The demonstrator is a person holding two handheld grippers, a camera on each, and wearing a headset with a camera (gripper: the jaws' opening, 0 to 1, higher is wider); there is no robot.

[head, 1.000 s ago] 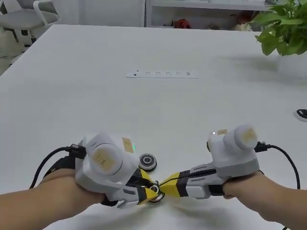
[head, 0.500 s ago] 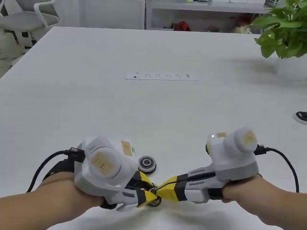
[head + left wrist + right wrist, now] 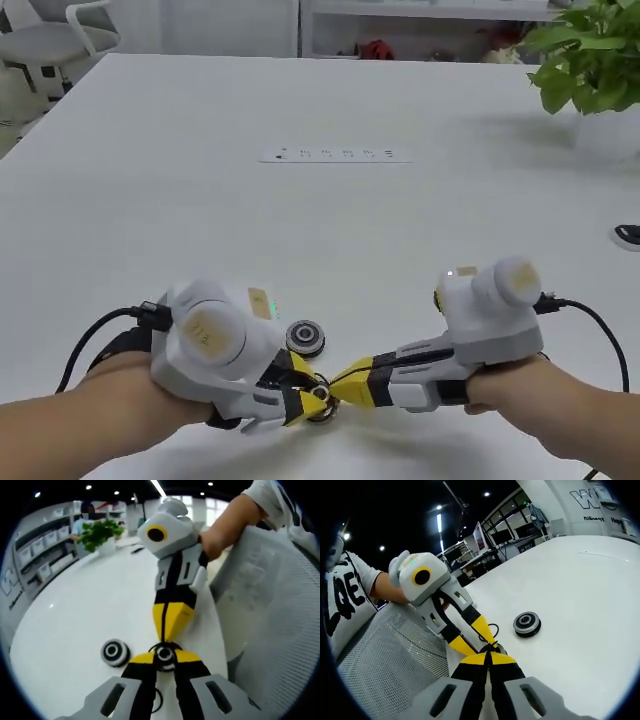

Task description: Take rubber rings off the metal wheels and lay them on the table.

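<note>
Little has moved in the past second: both grippers remain tip to tip at the near edge of the table (image 3: 320,230), and only the headset's view has shifted slightly.

The left gripper (image 3: 303,396) has its jaws closed on a wheel (image 3: 164,653), one yellow tip on each side of it, holding it just above the tabletop. The right gripper (image 3: 338,385) meets it head-on. Its jaws are pressed almost together against the top of the wheel's rim, where the ring (image 3: 159,646) sits as a black band. A second wheel (image 3: 306,337) lies flat on the table just beside the pair, with its ring apparently not yet removed.

The step in hand looks like peeling the ring off the held wheel. It would go best with the left gripper clamped steady while the right draws one edge of the ring outward and works round the rim, rather than tugging straight back. The freed ring could then be laid on bare table near the second wheel.

Whether the right gripper actually has rubber pinched is hard to make out, because the yellow tips cover the contact point. In the left gripper view a thin dark loop (image 3: 161,699) shows beneath the left jaws. It could be a ring or a cable.
</note>
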